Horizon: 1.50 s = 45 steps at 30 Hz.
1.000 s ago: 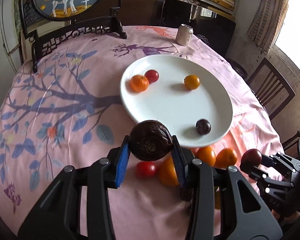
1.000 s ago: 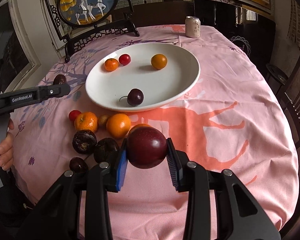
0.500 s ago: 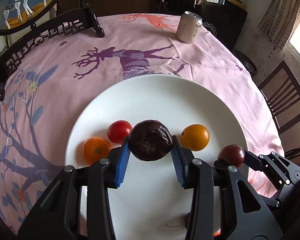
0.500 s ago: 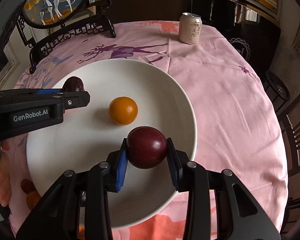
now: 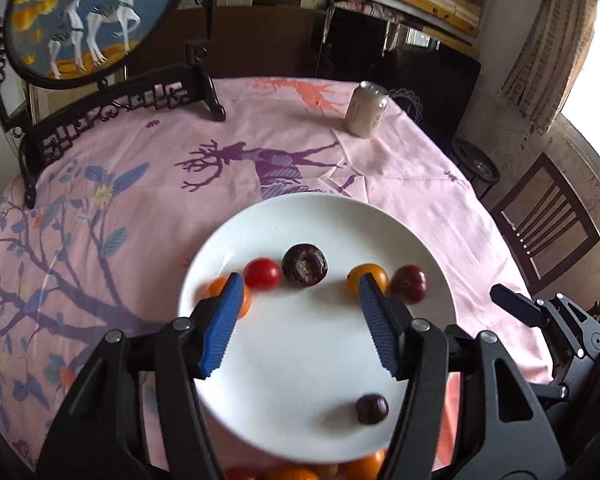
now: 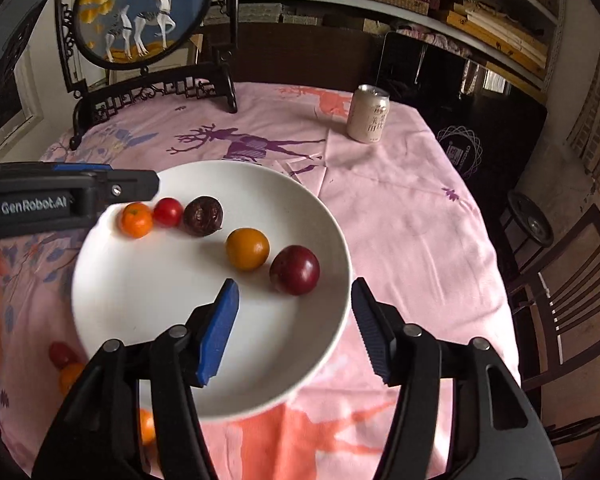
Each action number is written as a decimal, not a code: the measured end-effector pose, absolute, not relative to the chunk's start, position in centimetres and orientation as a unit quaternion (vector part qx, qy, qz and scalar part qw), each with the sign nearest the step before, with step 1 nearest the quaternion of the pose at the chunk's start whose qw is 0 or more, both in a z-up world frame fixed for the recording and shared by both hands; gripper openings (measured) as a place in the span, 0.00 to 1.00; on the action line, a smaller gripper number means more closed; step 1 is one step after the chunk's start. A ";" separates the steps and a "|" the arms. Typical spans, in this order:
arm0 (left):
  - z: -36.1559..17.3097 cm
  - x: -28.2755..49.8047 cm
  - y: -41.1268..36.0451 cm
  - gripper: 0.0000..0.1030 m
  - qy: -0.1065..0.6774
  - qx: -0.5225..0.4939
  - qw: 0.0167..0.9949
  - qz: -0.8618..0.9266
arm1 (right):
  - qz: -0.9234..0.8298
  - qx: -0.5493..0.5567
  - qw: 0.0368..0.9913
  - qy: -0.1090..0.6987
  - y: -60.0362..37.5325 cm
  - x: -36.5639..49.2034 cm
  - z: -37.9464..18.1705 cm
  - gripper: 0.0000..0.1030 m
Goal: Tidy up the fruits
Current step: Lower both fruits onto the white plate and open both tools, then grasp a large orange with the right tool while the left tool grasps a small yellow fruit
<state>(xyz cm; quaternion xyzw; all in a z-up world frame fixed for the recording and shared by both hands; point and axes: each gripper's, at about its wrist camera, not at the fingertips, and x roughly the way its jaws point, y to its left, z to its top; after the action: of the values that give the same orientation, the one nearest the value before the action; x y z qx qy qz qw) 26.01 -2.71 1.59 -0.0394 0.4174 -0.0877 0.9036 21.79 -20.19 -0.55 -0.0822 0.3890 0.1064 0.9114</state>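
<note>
**Both grippers empty, fruit on the plate**

Left wrist view: the left gripper (image 5: 300, 320) is spread wide with nothing between its blue pads. Dead center of the frame sits the white plate (image 5: 300, 360), with a wrinkly dark passion fruit (image 5: 304, 265) next to a red tomato (image 5: 262, 274), and a small dark cherry (image 5: 371, 409) lower right.

Right wrist view: the right gripper (image 6: 294, 326) is also wide open and holding nothing. The red plum (image 6: 295, 269) lies on the plate just beside an orange fruit (image 6: 247, 249), mid-frame. A drink can (image 6: 368, 113) stands upper right.
</note>
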 end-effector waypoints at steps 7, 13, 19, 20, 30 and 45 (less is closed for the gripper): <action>0.1 13.0 3.3 0.73 0.381 -0.090 0.919 -0.045 | 0.134 0.009 0.909 0.394 -23.3 10.3 -2.3 0.63; -2.1 8.4 4.5 0.73 0.394 -0.069 0.916 -0.022 | 0.133 -0.016 0.912 0.388 -21.8 8.2 -2.1 0.63; -4.3 5.5 5.0 0.73 0.422 -0.072 0.903 -0.038 | 0.143 -0.016 0.891 0.431 -19.8 9.2 -5.7 0.63; -4.5 5.2 5.0 0.73 0.424 -0.067 0.902 -0.038 | 0.142 -0.015 0.889 0.435 -19.6 9.5 -6.1 0.63; -5.9 4.6 4.2 0.73 0.445 -0.052 0.893 -0.041 | 0.168 0.004 0.876 0.452 -17.9 13.1 -8.7 0.39; -7.6 3.8 -3.5 0.71 0.478 -0.004 0.872 -0.108 | 0.169 0.037 0.893 0.414 -22.8 5.6 -5.7 0.39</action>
<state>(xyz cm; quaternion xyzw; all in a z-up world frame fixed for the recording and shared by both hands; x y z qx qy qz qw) 3.80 -3.46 -7.58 -0.0041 0.4782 -0.1081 0.8715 5.62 -22.77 -5.69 0.0375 0.4144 0.1691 0.8935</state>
